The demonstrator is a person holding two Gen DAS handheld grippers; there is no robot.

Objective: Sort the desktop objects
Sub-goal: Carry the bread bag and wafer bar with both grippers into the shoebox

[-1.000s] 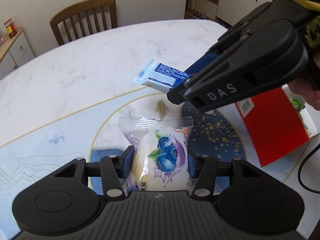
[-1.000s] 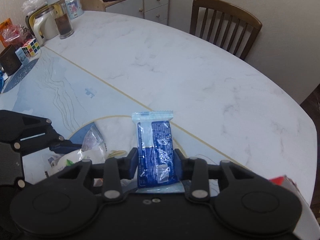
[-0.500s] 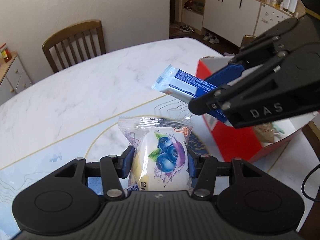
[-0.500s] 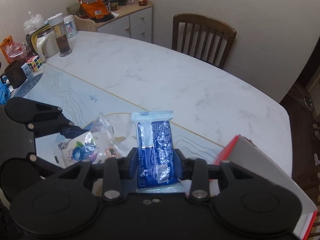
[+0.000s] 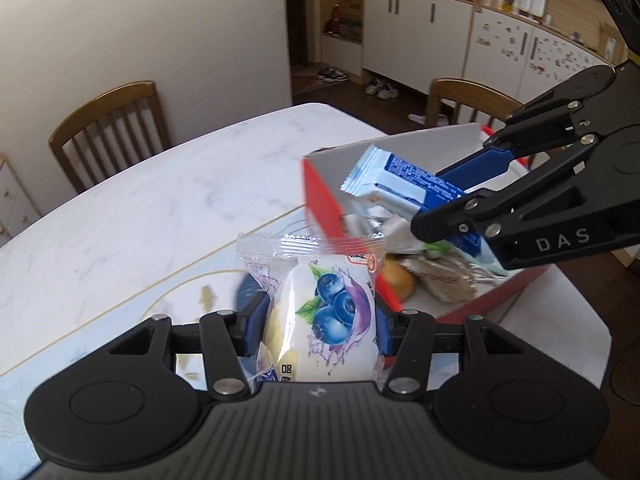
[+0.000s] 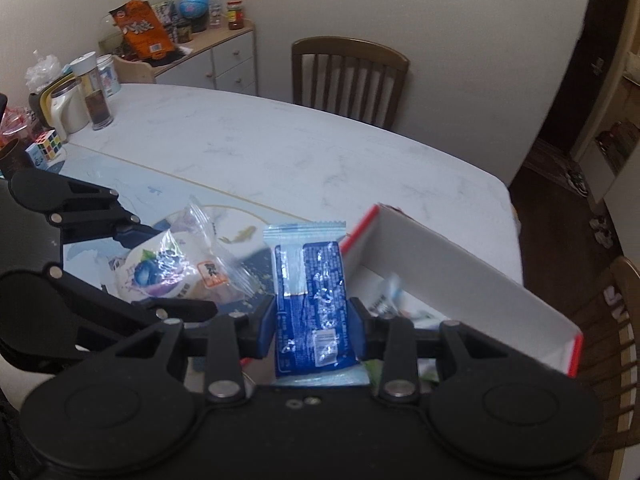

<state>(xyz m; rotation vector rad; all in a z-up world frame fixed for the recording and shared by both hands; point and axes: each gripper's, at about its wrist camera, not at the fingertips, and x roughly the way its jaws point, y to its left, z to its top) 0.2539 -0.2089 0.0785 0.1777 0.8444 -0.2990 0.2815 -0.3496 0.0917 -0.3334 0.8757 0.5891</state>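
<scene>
We see the white marble table (image 5: 160,208) bearing a red cardboard box (image 5: 320,196), open-topped with white inner walls, that holds crumpled wrappers and a round brown bun (image 5: 396,280). Our left gripper (image 5: 320,320) clamps a blueberry-printed snack packet (image 5: 328,312) beside the box. Our right gripper (image 6: 312,320), marked "DAS", pinches a blue-and-white wrapped bar (image 6: 312,304) over the box's open top. The print on the bar is too small to read.
</scene>
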